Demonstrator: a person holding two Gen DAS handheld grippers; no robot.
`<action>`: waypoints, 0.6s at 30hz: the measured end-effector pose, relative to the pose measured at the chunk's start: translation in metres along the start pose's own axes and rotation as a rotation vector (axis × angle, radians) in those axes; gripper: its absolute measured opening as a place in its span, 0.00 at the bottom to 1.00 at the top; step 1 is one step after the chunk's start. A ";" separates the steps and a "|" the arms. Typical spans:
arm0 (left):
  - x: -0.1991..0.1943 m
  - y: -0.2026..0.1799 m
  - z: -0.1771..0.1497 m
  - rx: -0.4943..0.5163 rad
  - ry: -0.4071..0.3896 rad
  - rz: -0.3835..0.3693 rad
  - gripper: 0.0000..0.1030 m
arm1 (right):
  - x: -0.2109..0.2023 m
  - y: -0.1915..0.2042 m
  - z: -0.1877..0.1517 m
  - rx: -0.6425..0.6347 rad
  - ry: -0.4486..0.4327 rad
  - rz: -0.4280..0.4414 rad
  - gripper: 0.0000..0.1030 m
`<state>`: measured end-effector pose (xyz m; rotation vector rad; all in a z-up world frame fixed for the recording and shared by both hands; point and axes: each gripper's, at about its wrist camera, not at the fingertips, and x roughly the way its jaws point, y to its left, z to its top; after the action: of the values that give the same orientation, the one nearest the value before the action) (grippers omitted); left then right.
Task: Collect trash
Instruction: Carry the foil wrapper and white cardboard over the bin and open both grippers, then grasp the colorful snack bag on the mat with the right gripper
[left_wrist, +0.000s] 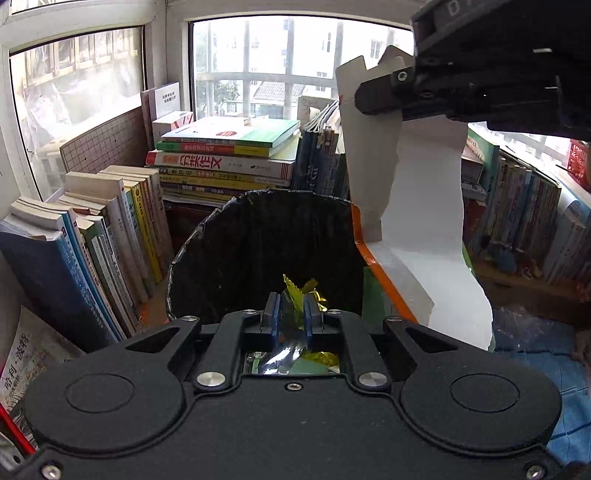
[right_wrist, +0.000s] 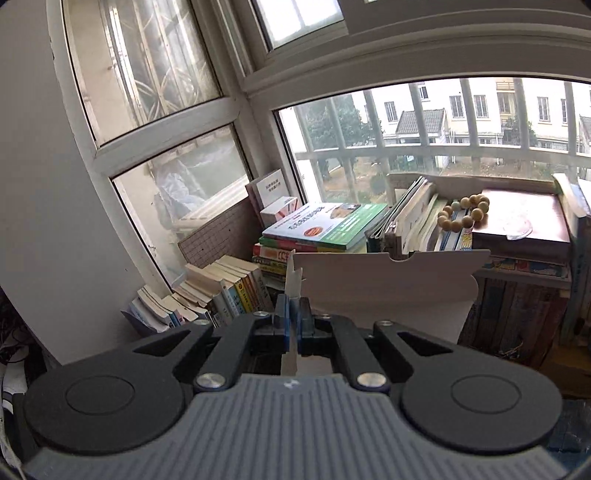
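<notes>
While books (left_wrist: 110, 229) crowd its rim, bin (left_wrist: 266, 236) mouth gapes.

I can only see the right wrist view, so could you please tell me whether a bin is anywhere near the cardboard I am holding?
Observer: Yes. The left wrist view shows a black-lined bin, and the cardboard hangs by its right rim.
Operator: Thank you. Is the left gripper carrying anything?
Observer: The left gripper is shut on a yellow wrapper, with the bin's opening straight ahead of it.
</notes>
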<state>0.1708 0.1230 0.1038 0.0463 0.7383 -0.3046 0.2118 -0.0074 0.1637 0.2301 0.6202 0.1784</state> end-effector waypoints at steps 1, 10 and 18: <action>0.002 0.002 -0.002 -0.004 0.010 0.003 0.12 | 0.005 0.001 -0.001 -0.003 0.013 0.002 0.07; 0.009 0.011 -0.017 -0.010 0.056 0.009 0.27 | 0.026 -0.003 -0.007 0.037 0.077 0.014 0.21; 0.006 0.007 -0.023 0.002 0.063 0.002 0.44 | 0.011 -0.014 -0.019 0.020 0.079 -0.020 0.40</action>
<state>0.1617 0.1311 0.0827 0.0584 0.8002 -0.3031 0.2110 -0.0151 0.1387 0.2369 0.7028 0.1631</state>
